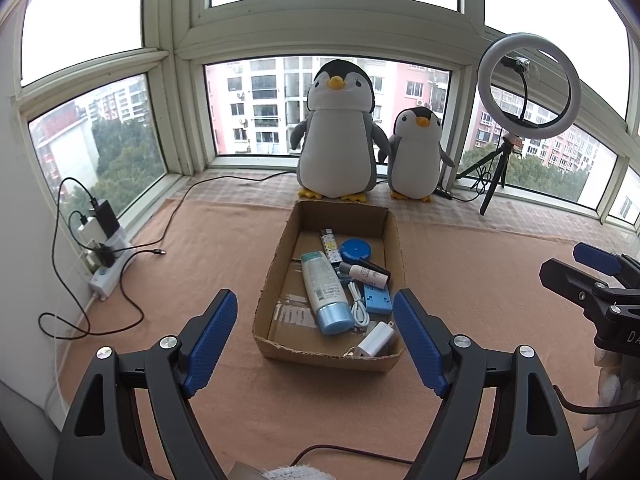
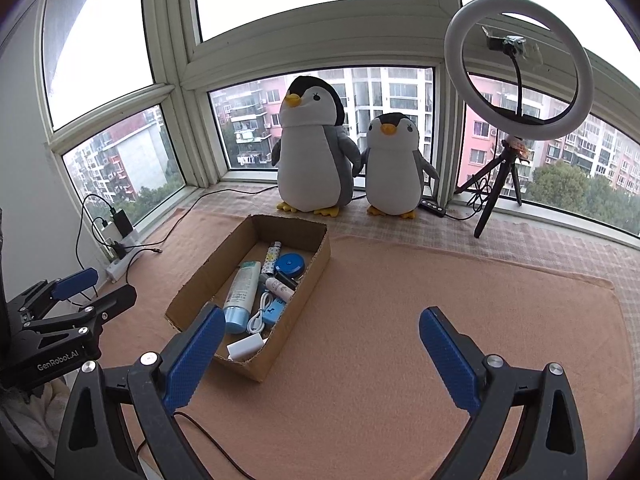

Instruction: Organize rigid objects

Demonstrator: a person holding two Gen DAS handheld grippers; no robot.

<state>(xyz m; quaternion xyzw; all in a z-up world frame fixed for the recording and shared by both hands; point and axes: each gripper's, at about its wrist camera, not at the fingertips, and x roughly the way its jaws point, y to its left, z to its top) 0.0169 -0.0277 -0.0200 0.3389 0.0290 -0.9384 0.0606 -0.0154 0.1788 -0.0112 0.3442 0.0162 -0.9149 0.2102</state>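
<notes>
Both tongs agape, empty | box (image 1: 280, 354) wall hides charger (image 1: 374, 342) base

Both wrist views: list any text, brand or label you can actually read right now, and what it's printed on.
"GenRobot.AI": on the body of the left gripper, seen in the right wrist view.
"DA": cut-off letters on the body of the right gripper, at the frame edge in the left wrist view.
Print and barcode on the blue-capped tube in the cardboard box: too small to read.
</notes>
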